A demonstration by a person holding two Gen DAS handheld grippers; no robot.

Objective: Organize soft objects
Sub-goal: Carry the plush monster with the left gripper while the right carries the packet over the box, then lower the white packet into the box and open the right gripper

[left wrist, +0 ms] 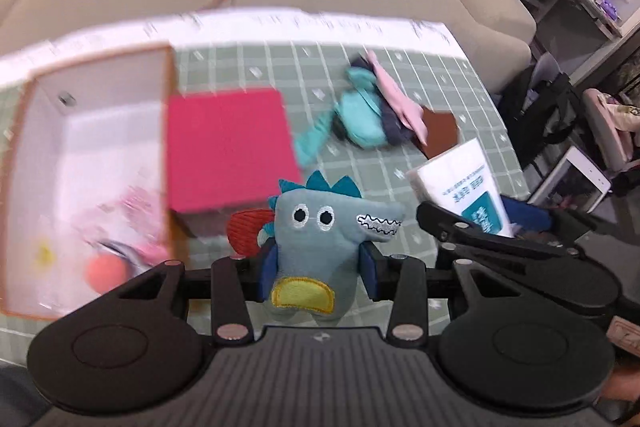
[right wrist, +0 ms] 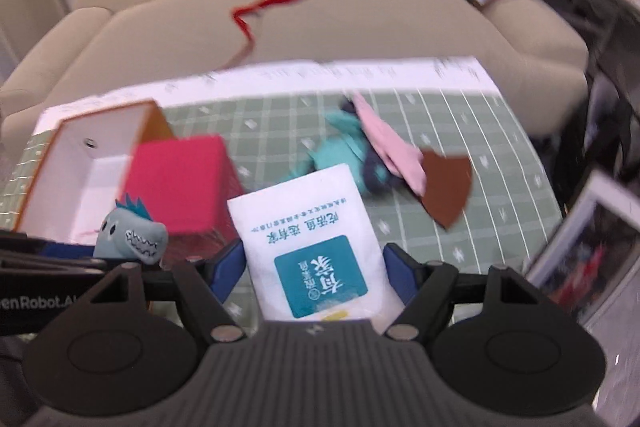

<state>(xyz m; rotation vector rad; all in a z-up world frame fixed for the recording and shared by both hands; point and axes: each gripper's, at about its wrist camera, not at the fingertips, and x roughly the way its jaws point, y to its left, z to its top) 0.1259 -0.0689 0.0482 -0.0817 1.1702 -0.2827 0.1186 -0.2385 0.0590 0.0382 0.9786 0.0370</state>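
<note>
Left tool (left wrist: 318, 263) clamps plush (left wrist: 320, 227) beside box rim (left wrist: 166, 147)

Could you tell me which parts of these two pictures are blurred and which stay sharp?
Left wrist view: the plush monster in the left tool is crisp, while the white box and pink block smear. Right wrist view: the tissue pack in the right tool is fairly sharp; the right-hand clutter streaks.

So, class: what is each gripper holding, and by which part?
The left gripper holds the blue-grey plush monster by the sides of its body, above the yellow belly patch. The right gripper holds the white tissue pack by its two long edges.
</note>
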